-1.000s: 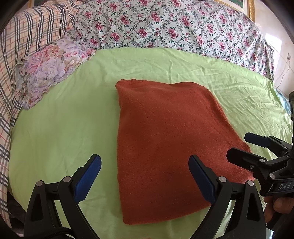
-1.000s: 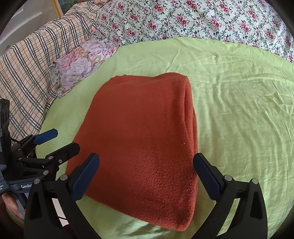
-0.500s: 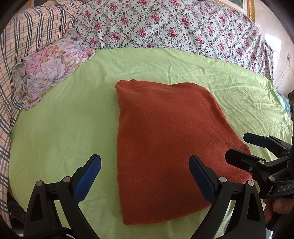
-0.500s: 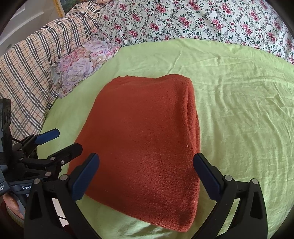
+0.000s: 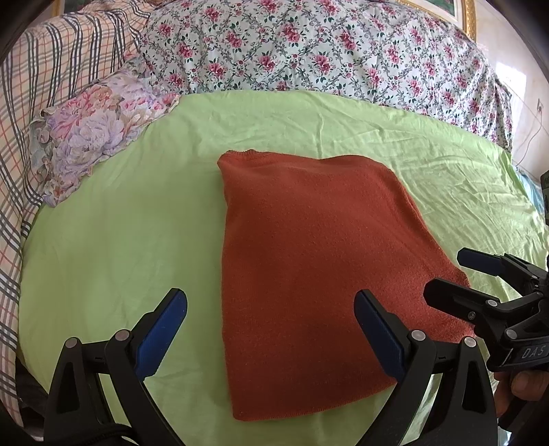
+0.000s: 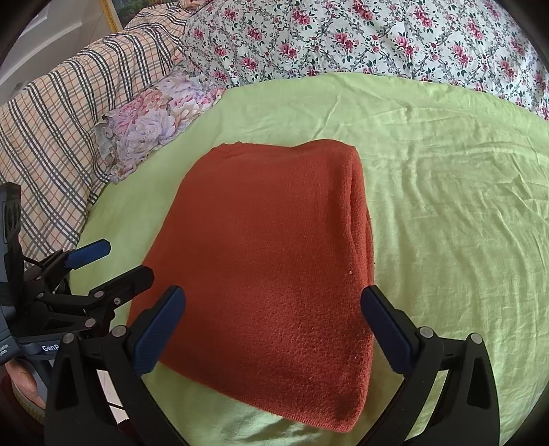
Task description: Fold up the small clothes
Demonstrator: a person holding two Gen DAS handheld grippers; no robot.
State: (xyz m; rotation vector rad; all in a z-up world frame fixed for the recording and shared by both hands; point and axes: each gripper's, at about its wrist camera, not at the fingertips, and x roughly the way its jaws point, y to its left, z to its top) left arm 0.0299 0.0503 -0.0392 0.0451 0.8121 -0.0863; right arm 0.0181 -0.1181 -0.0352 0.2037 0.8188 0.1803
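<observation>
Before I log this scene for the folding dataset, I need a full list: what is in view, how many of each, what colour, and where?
Folded garment: one, rust orange, flat on the middle of the sheet, doubled edge on its right side.
Sheet: one, light green, covering the bed.
Floral pillow: one, lilac and pink, at the far left edge of the sheet.
Plaid cloth: one, beige with dark lines, left of the pillow.
Flowered cover: one, white with pink roses, along the far side.
Picture frame: one, gilt, top right corner.
Left gripper: one, black with blue pads, open, empty, near the garment's left edge.
Right gripper: one, same colours, open, empty, over the garment's near end.
</observation>
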